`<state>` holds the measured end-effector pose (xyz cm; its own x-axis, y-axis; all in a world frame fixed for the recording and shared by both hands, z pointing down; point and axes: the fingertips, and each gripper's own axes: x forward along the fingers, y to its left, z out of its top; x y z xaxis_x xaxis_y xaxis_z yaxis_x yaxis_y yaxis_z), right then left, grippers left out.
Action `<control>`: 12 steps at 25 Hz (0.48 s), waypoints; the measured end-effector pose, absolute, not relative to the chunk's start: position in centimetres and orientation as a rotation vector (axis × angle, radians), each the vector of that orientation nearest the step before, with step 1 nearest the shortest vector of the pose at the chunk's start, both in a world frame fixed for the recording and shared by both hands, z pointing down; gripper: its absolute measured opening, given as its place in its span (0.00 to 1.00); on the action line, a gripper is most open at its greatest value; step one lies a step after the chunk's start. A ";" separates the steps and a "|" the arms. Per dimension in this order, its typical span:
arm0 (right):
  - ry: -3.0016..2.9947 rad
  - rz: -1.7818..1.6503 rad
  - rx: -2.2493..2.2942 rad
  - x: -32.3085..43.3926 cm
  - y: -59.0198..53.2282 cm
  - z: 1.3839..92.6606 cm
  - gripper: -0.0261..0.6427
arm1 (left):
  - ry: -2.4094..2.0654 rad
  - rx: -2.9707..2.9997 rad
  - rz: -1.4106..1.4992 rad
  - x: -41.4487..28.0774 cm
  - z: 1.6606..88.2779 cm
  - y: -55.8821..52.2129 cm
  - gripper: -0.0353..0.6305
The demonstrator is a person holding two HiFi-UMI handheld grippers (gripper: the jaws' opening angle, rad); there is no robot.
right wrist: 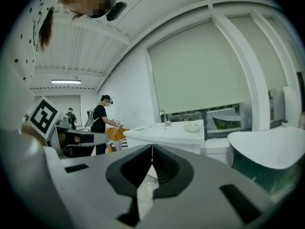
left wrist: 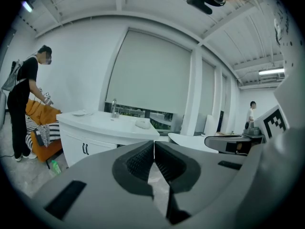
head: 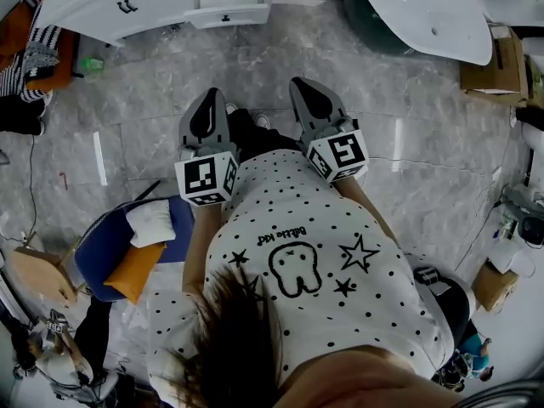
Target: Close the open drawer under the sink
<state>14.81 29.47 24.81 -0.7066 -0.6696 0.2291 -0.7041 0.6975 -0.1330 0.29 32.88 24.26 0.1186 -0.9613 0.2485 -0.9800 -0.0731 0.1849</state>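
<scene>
The white sink cabinet (head: 119, 7) stands at the top left of the head view, across the marble floor from me. Its drawer (head: 228, 2) sticks out open at the cabinet's right end. Both grippers are held side by side in front of my body, pointing toward the cabinet and well short of it. My left gripper (head: 209, 93) (left wrist: 154, 142) is shut with nothing in it. My right gripper (head: 298, 82) (right wrist: 152, 147) is also shut and empty. Both gripper views show the sink top (left wrist: 107, 120) (right wrist: 171, 130) with its tap beyond the jaws.
A white bathtub (head: 425, 7) lies at the top right, with a cardboard box (head: 497, 62) beside it. A blue chair (head: 106, 245) with cushions stands at my left. Another person (left wrist: 26, 99) stands by an orange seat left of the cabinet. A green bottle (head: 92, 63) lies on the floor.
</scene>
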 end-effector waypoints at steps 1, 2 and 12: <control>-2.739 0.321 1.123 14.9 29.3 24.9 0.06 | -1.897 2.098 0.088 0.3 24.4 32.7 0.07; -2.734 0.324 1.126 14.9 29.1 25.0 0.06 | -1.892 2.098 0.089 0.2 24.5 32.4 0.07; -2.680 0.346 1.177 13.6 25.2 26.2 0.06 | -1.837 2.122 0.095 -1.2 25.4 27.7 0.07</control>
<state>13.60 25.18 26.21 -0.6651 -0.6968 0.2686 -0.7422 0.6566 -0.1342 -1.23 27.66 25.37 0.1657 -0.9502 0.2640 -0.9723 -0.1127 0.2046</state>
